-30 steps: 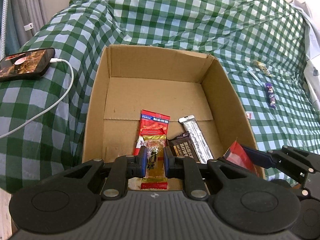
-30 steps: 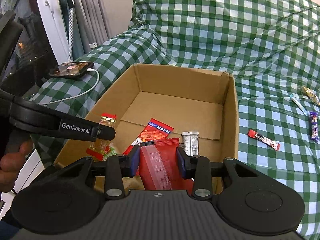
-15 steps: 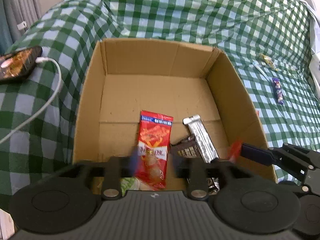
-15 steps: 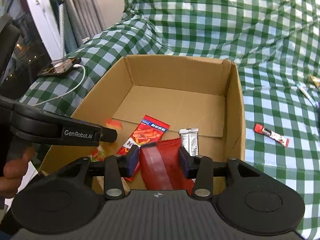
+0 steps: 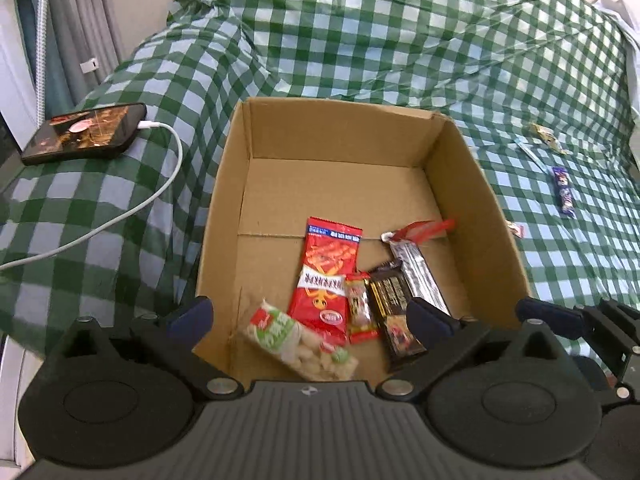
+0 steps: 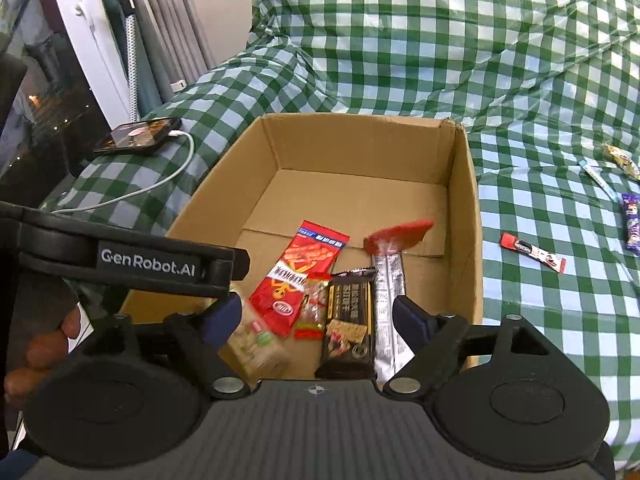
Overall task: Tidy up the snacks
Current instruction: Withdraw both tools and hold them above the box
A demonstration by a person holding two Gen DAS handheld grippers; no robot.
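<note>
Left wrist: snacks point(image 5: 334, 276) in box point(image 5: 480, 184)

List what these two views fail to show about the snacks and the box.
- Red packet: motion-blurred in both views; print unreadable.
- Cracker pack: blurred in the right view, partly behind the right gripper finger.
- Box near wall: hidden by the left gripper body in the left view.
- Small snacks on the cloth, like the purple bar: too small to read.
- Both jaws have just been opening; nothing between them.
</note>
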